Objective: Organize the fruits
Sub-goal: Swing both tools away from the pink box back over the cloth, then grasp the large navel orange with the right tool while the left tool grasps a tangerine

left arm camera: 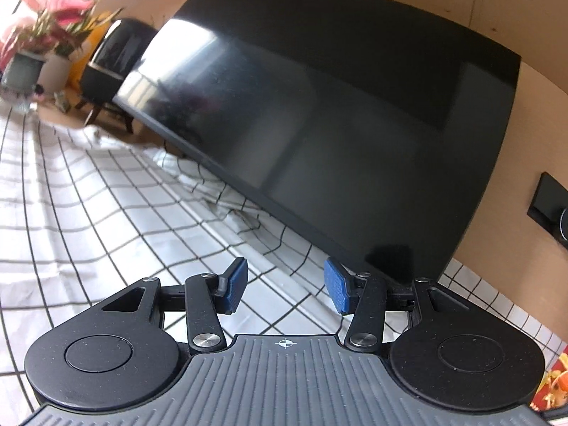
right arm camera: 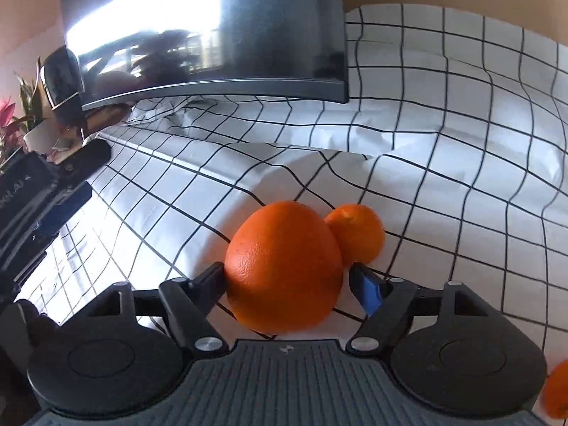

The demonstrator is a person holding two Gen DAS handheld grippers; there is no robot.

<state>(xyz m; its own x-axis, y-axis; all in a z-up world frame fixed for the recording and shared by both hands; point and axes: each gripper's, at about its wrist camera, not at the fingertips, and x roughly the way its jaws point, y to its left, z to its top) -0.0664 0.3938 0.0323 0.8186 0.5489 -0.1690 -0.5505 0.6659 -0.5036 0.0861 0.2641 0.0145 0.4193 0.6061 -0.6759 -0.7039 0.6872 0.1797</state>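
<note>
Your right tool (right arm camera: 287,280) sat around the large orange (right arm camera: 284,266) on the bench; the left finger (right arm camera: 209,282) touched its skin at nine o'clock, while the blue pad (right arm camera: 369,293) at three o'clock stood just apart from it — the jaws were open, with no firm grip yet. The smaller orange (right arm camera: 358,232) lay just behind the large one at about one o'clock, seemingly touching it; a third orange (right arm camera: 557,394) showed only partly at the frame's edge near four o'clock. All of them rested on the white checked cloth (right arm camera: 443,177) that covered the bench; the dark monitor (right arm camera: 213,35) stood beyond at twelve o'clock, its lower edge over the rumpled cloth.

Your left tool (left arm camera: 285,285) hung open and empty above the checked cloth — nothing lay between its blue pads (left arm camera: 236,284); it faced the same monitor, which filled most of its view from twelve to two o'clock. The pink-leaved potted plant (left arm camera: 53,17) stood far off at ten o'clock, beside a dark chair (left arm camera: 113,60).
</note>
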